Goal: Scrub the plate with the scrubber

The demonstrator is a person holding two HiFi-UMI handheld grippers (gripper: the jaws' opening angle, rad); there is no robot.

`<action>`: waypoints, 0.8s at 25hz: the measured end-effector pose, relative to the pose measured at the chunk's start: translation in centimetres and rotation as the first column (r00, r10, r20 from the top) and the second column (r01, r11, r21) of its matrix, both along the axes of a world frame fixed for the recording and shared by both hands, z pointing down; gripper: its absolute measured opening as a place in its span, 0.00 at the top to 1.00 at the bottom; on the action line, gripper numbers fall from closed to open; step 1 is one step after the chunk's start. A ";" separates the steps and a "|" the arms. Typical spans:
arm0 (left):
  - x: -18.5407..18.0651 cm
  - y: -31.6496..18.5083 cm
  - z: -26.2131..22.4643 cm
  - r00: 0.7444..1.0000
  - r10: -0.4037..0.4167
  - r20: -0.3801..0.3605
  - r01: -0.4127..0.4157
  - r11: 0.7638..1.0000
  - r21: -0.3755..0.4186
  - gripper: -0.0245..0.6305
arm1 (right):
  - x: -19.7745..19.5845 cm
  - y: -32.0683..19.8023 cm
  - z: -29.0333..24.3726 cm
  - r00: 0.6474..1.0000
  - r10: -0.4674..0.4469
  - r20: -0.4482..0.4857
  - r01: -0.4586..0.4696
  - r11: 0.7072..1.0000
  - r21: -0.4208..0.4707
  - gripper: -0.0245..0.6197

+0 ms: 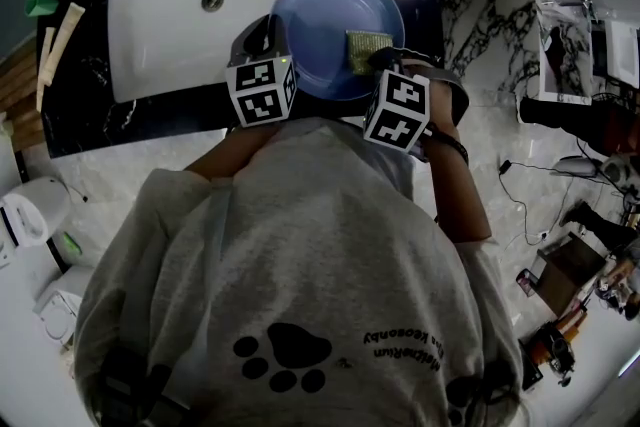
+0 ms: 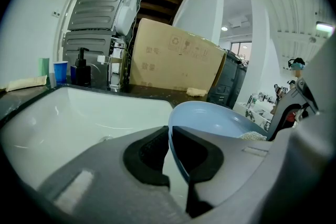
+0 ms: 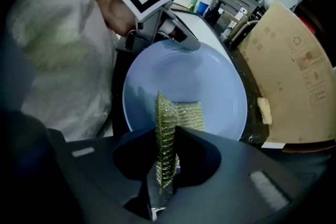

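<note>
Pale blue plate [image 1: 322, 25], green-gold scrubber [image 1: 366, 51]

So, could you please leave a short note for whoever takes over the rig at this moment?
Left gripper: shut on the rim of the round light-blue plate, holding it up at the right end of the white rectangular sink.
Right gripper: shut on the green mesh scrubber, whose free end lies on the plate's inner face, on the side away from the left gripper.
Done: both things gripped, scrubber on plate. How much has been scrubbed cannot be told; no foam or dirt shows.
Left: scrub across the plate's face.
</note>
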State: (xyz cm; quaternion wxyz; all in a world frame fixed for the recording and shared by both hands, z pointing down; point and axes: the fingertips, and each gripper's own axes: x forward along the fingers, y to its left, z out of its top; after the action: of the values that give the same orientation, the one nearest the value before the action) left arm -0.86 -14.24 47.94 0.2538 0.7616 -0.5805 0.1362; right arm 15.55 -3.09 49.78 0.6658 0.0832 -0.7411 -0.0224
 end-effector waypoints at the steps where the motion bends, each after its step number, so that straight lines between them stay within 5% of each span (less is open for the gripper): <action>1: 0.0 0.0 0.0 1.000 0.000 0.001 0.000 1.000 0.000 0.93 | -0.3 0.3 -0.3 1.000 0.018 0.020 -0.018 1.000 -0.021 0.85; 6: -0.1 0.0 0.0 1.000 0.001 0.004 -0.001 1.000 0.003 0.92 | -1.7 1.7 -1.7 0.987 0.112 0.117 -0.096 0.986 -0.136 0.85; 13: 0.0 0.0 0.0 1.000 0.007 0.009 -0.007 1.000 0.004 0.92 | -3.4 3.8 -3.4 0.942 0.234 0.240 -0.146 0.931 -0.335 0.85; 20: 0.2 0.0 0.0 1.000 0.008 0.007 -0.008 1.000 -0.002 0.92 | -5.0 5.1 -5.8 0.827 0.369 0.425 -0.115 0.850 -0.514 0.85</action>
State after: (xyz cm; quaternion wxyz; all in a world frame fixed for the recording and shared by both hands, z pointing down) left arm -0.65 -14.25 47.96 0.2518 0.7633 -0.5781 0.1406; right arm 10.58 1.99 43.94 0.4434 0.0194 -0.8555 0.2667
